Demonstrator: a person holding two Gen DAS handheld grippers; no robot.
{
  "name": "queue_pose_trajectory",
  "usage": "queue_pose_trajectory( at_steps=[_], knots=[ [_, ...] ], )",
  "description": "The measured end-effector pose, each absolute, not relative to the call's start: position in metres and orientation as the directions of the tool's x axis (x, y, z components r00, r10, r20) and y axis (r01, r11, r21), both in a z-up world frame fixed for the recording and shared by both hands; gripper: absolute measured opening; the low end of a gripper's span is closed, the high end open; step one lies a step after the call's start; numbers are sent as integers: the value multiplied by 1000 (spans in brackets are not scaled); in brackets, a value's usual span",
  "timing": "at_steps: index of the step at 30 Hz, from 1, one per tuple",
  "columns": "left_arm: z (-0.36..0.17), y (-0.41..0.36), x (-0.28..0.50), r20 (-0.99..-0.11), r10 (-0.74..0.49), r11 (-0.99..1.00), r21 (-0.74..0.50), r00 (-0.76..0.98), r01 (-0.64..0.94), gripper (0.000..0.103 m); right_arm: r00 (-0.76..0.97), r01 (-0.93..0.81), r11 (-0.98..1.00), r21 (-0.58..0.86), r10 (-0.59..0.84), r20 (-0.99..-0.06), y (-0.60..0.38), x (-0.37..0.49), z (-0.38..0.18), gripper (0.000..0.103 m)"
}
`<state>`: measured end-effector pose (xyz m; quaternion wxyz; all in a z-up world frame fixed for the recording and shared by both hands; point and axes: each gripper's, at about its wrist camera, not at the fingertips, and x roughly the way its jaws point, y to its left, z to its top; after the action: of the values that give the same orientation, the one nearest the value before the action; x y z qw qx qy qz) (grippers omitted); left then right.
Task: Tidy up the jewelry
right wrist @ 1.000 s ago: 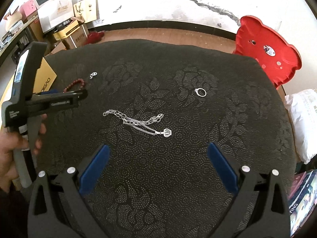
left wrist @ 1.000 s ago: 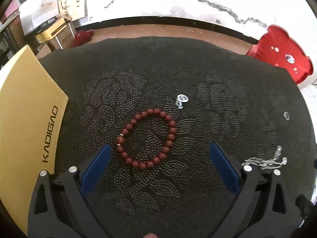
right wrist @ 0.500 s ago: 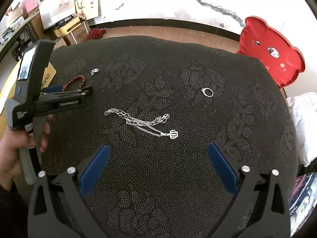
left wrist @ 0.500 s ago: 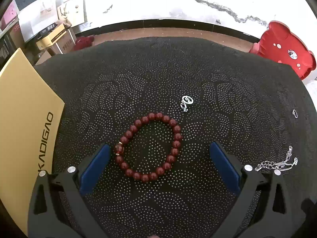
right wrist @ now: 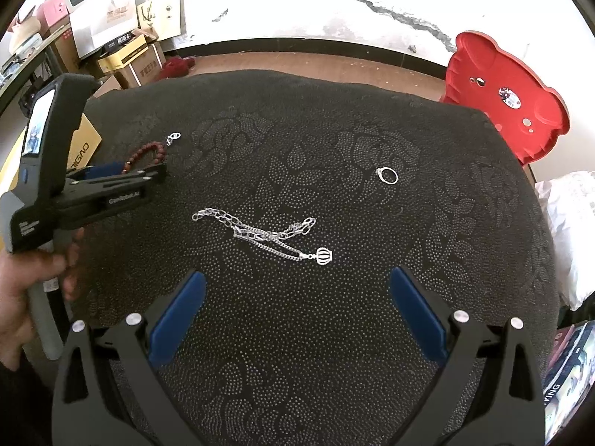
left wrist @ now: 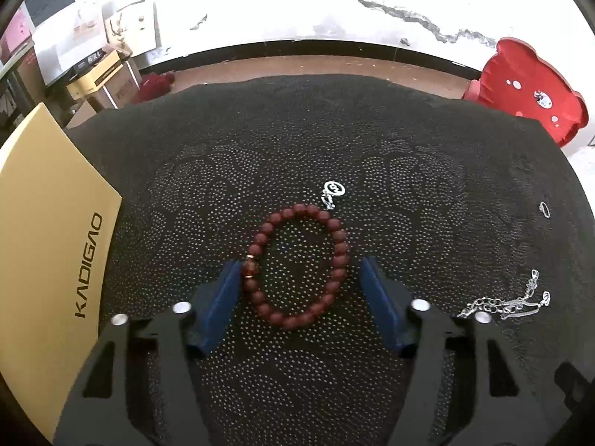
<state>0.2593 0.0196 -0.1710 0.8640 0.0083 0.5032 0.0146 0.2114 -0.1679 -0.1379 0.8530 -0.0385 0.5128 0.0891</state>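
A dark red bead bracelet (left wrist: 299, 265) lies flat on the black patterned cloth (left wrist: 297, 141). My left gripper (left wrist: 299, 271) is down around it, half closed, the left blue pad touching its gold-trimmed bead, the right pad a little off the beads. In the right wrist view the bracelet (right wrist: 147, 152) shows just past the left gripper (right wrist: 148, 174). A silver chain with a lantern charm (right wrist: 267, 234) lies ahead of my open, empty right gripper (right wrist: 295, 282). A silver ring (right wrist: 387, 175) lies farther right. A small silver charm (left wrist: 332, 193) lies just beyond the bracelet.
A tan box marked KADIGAO (left wrist: 48, 245) lies on the cloth at the left edge. A red bear-shaped stool (right wrist: 502, 100) stands beyond the far right corner. Cardboard boxes (right wrist: 122, 55) sit on the floor at the back left.
My left gripper has moved forward over the bracelet and its jaws have narrowed around it. The right gripper has drifted slightly; the chain sits a little farther right in its view.
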Motion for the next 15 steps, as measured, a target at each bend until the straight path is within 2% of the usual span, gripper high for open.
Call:
queue_pose_trajectory(
  at_steps=[1,3,4,6,13,15],
  knots=[
    [-171,19,259,-869,38,999,33,494,-18,57,457,-190,981,27,112,-882,-168,212,-138,96],
    [-169,19,258,-869,39,999,36,494,-16,38,461,-189,982,28,114,-880,-168,212,-138,96],
    [-168,19,257,-870,35,999,32,492,-15,34,463,-189,982,27,114,-879,-168,212,-137,96],
    [-166,21,258,-871,51,999,45,489,-25,20,468,-189,982,29,116,-876,-167,212,-136,96],
    [-163,30,256,-872,62,998,41,485,-54,13,471,-198,980,34,125,-873,-164,214,-137,96],
    [-158,28,254,-866,74,997,54,494,-54,0,470,-196,980,33,123,-874,-165,215,-138,96]
  ],
)
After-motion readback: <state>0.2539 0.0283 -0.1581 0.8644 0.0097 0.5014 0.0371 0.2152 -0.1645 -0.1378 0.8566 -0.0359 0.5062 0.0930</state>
